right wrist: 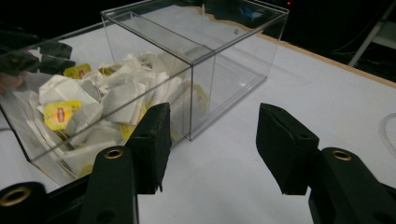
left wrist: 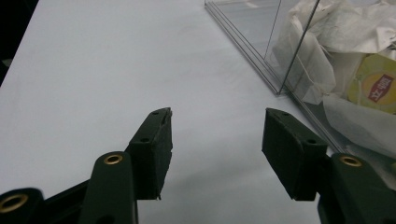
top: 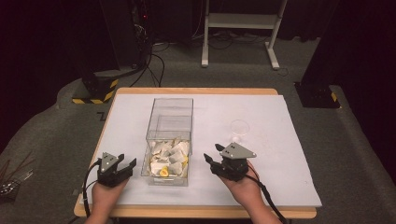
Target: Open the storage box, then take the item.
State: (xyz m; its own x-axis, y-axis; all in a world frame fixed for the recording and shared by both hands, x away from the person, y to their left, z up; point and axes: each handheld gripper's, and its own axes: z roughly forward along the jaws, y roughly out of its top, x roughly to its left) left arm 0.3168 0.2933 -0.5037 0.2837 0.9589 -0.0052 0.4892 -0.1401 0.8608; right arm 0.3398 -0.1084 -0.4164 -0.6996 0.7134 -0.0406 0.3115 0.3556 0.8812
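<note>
1. The left hand-held gripper (top: 127, 164) rested on the worktop (top: 280, 154) just left of the clear box (top: 169, 140), jaws wide apart with nothing between them.
2. The clear box stood near the front middle of the worktop. Its near compartment held a loose heap of tea bags (top: 169, 158); the far compartment looked bare.
3. The tea bags would probably handle as light, soft and easily torn paper. A pinch on a bag's flat body or its yellow tag (right wrist: 60, 115) seemed the safest hold.
4. The box walls looked stiff and slippery; an upper rim was the likely grip point.
5. The right hand-held gripper (top: 212, 153) sat just right of the box, jaws wide and empty.
6. A small clear round dish (top: 239, 127) lay farther right.
</note>
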